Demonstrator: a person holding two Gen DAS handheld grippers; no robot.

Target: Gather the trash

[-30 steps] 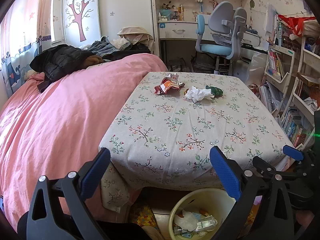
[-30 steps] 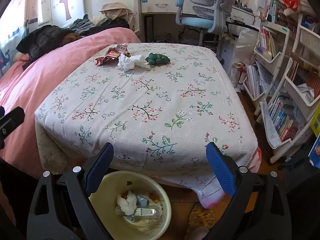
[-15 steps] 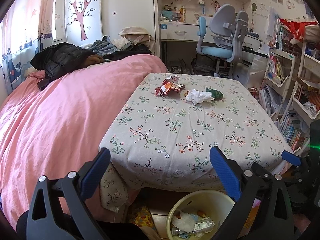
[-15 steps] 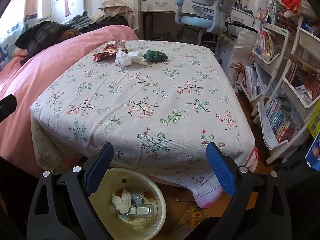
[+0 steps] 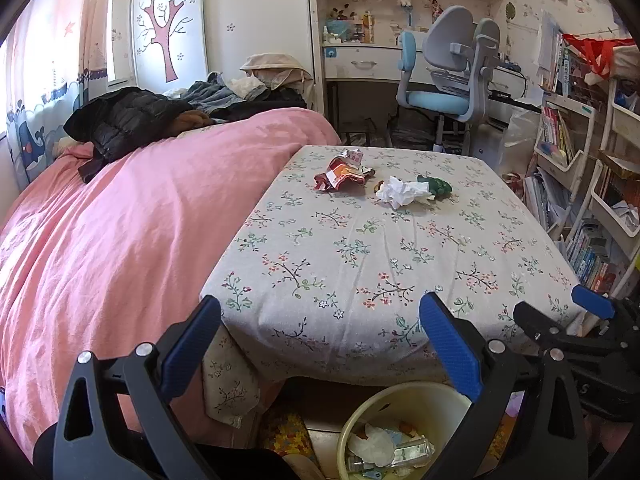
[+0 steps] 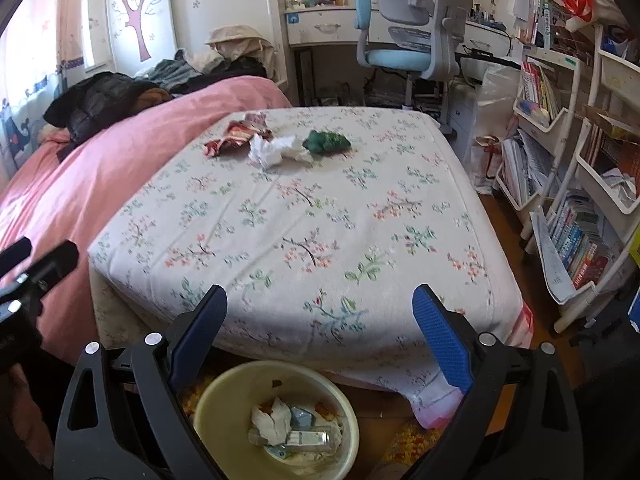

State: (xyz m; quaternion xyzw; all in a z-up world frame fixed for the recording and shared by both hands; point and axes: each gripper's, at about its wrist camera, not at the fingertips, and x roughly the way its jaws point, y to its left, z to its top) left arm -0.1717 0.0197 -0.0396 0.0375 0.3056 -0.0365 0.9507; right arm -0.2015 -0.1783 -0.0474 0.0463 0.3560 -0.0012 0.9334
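Note:
A red crumpled wrapper [image 5: 340, 172] [image 6: 234, 139], a white crumpled tissue [image 5: 402, 193] [image 6: 276, 151] and a green crumpled item [image 5: 436, 186] [image 6: 326, 142] lie at the far side of the floral-cloth table [image 5: 360, 264] [image 6: 304, 220]. A yellow bin [image 5: 404, 400] [image 6: 224, 396] with trash inside stands on the floor below the table's near edge. My left gripper [image 5: 320, 340] and right gripper [image 6: 320, 328] are both open and empty, held above the bin, short of the table edge. The right gripper also shows in the left wrist view [image 5: 576, 320].
A pink bed [image 5: 120, 220] with dark clothes borders the table's left. A blue desk chair [image 5: 448, 80] and desk stand behind. White book racks [image 6: 572, 200] crowd the right side. Wooden floor shows to the right of the table.
Both grippers have risen and tilted up a little, so the table sits lower in view. The right one moved right, baring more floor. Both stay open.

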